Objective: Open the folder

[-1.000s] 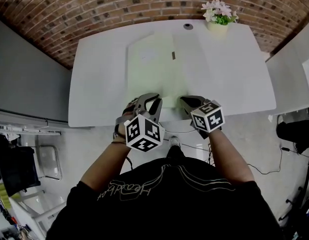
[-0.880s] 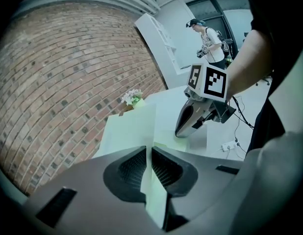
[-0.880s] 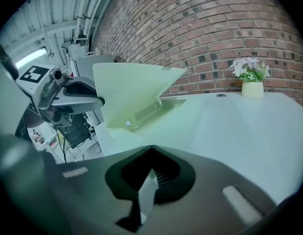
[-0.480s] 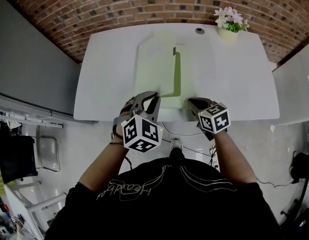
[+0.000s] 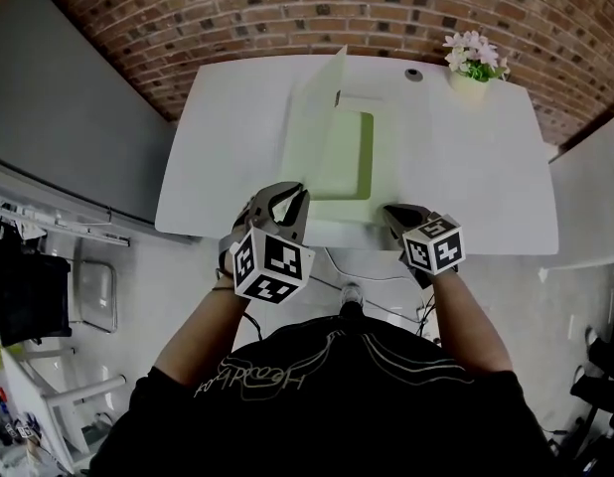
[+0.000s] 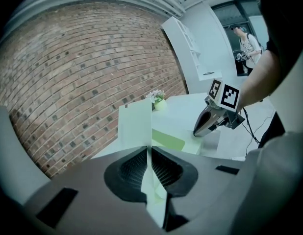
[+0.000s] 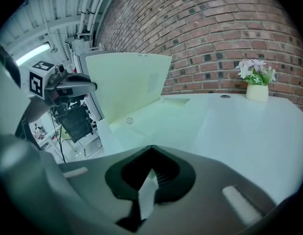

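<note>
Midway through the opening. Nearest, pinching with the left gripper (image 6: 147, 155): jaws nearly together on the thin edge of the front cover (image 6: 134, 124), held upright. Just beside it, pinning with the right gripper (image 7: 150, 175), pressed onto the pale near edge of the back sheet (image 7: 161, 116) at the table (image 5: 466, 167) rim. Beyond, lying mid-table, the folder (image 5: 347, 157), green inside showing, cover raised on its left. Farther off, a flower pot (image 5: 469, 78) and brick wall (image 5: 287, 18). Next, probably: swing the cover over leftward and lay it flat, keeping the back sheet pinned.
</note>
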The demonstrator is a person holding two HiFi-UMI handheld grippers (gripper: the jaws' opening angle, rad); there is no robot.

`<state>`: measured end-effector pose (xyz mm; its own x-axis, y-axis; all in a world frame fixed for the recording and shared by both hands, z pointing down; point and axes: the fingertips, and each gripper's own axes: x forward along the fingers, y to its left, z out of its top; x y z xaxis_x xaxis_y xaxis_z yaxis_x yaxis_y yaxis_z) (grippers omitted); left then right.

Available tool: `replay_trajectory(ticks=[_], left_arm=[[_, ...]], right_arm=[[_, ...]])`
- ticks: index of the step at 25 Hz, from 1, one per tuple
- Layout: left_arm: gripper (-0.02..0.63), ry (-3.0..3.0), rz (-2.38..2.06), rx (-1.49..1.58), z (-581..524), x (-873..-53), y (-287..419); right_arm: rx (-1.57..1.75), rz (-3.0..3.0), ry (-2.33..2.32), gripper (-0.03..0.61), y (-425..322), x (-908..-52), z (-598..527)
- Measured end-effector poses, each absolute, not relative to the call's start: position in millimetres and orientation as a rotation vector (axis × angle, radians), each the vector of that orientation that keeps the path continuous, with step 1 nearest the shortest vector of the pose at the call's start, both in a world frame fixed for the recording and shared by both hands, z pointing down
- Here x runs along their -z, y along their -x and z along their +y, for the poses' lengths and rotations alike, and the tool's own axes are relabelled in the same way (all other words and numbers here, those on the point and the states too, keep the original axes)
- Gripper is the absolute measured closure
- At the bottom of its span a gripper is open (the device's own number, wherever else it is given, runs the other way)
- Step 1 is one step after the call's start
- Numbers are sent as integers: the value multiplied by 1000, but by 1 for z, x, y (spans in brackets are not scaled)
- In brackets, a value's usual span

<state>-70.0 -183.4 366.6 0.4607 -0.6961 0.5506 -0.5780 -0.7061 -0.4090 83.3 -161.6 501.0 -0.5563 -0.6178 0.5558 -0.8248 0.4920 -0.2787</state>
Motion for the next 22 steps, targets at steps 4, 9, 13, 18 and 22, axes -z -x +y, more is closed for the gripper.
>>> replay_trajectory(ticks=[4, 9, 13, 18, 22], left_arm=[[586, 2551, 1203, 1052, -188, -362, 85], [586, 2568, 1323, 1009, -195, -357, 106], [586, 2566, 1412, 977, -199, -354, 122], [586, 2568, 1527, 924, -203, -352, 138], [586, 2547, 1637, 887, -207, -353, 155]], right_arm=[[-739, -2361, -1187, 578, -84, -502, -161], [-734, -2376, -1168, 578, -83, -502, -161], [-725, -2385, -1142, 578, -81, -501, -161], [-670, -2391, -1117, 578, -82, -502, -160], [-673, -2405, -1087, 578, -80, -501, -160]])
